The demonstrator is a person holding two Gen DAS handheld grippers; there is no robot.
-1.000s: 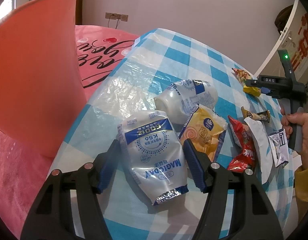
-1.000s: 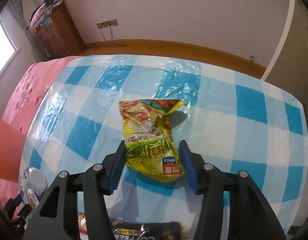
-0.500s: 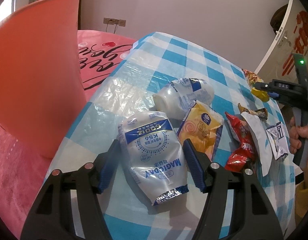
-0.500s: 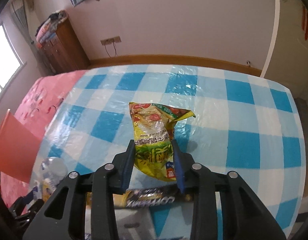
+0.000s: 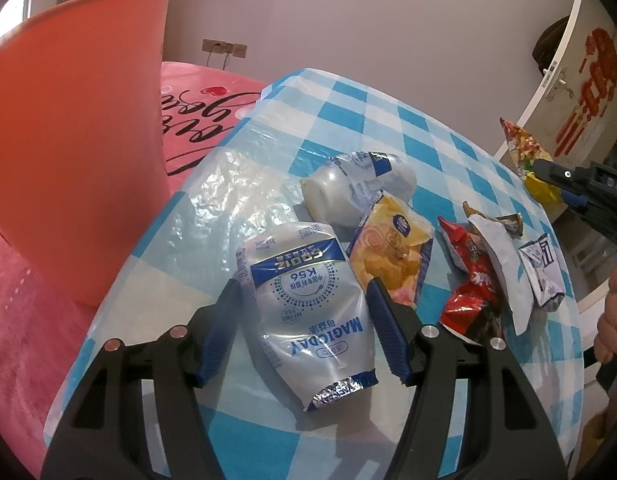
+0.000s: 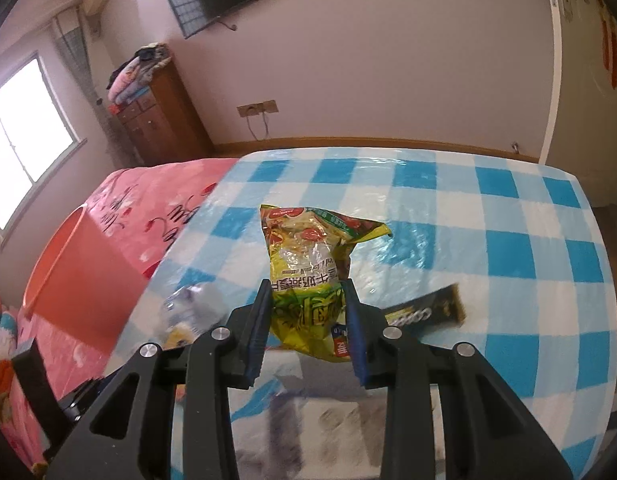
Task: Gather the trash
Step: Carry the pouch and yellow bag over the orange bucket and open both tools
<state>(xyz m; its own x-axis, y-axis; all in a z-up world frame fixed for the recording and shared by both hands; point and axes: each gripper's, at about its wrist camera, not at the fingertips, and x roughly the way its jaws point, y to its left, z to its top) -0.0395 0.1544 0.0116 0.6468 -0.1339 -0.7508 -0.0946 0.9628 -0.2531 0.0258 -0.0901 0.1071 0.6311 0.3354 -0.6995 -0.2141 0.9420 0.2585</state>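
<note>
Right gripper [image 6: 308, 320]: its two blue-padded fingers are pressed against both sides of one yellow-green snack bag [image 6: 308, 264], a crinkled foil pouch held clear above the table [image 6: 508, 264]. Left gripper [image 5: 302, 322]: jaws spread wide, one pad on each side of a white milk pouch [image 5: 304, 300] lying flat on the table; from this angle it is hard to tell whether the pads touch it. Taking the milk pouch as landmark: a second white pouch [image 5: 356, 188], rounder and fuller, lies just beyond it; one glossy yellow wrapper [image 5: 392, 256] lies touching its right edge; further right lie one crumpled red wrapper [image 5: 468, 280], one long white wrapper [image 5: 496, 264] and one small white packet [image 5: 542, 276], close together near the table's right edge. In the right wrist view one dark coffee sachet [image 6: 424, 312], flat and rectangular, lies on the table below and right of the held bag. The table carries a blue-and-white check cloth under clear, wrinkled plastic film; its far half is bare. One smooth orange plastic bin [image 5: 72, 152] stands left of the milk pouch, beyond the table's left edge, on a pink bedspread [image 5: 196, 108].
</note>
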